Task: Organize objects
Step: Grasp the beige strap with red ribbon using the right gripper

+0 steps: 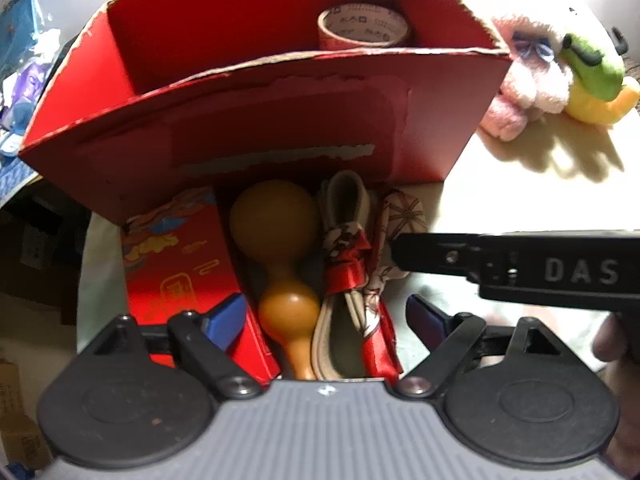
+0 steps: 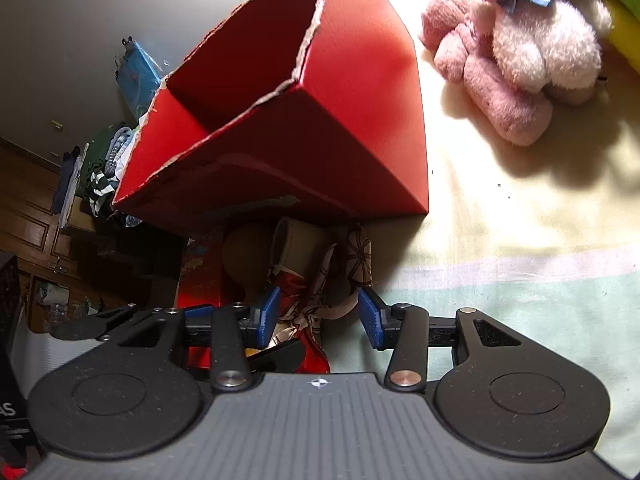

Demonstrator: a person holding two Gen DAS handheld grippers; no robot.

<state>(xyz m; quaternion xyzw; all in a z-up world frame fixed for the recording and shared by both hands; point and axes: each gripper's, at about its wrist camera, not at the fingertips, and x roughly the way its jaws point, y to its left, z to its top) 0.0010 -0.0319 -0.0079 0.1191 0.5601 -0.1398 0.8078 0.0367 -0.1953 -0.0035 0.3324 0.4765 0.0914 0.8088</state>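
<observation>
The open red cardboard box (image 1: 256, 128) has a smooth, faintly glossy skin and rough, torn pale edges. Inside it stands a paper-cored roll of printed tape (image 1: 362, 28). In front, the amber gourd-shaped wooden piece (image 1: 276, 248) looks polished and smooth, and the red-and-white patterned scarf (image 2: 308, 312) has a satiny sheen. The pink stuffed toy (image 2: 516, 52) is fuzzy plush. The pale striped cloth (image 2: 520, 264) beneath is matt. The blue fingers (image 2: 370, 318) carry ribbed, matt pads.

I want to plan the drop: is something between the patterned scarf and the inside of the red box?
Yes. The scarf lies on the table against the red box, between the open right gripper's fingers. The box's tall near wall stands between them, so the scarf must be lifted over its torn top edge.
</observation>
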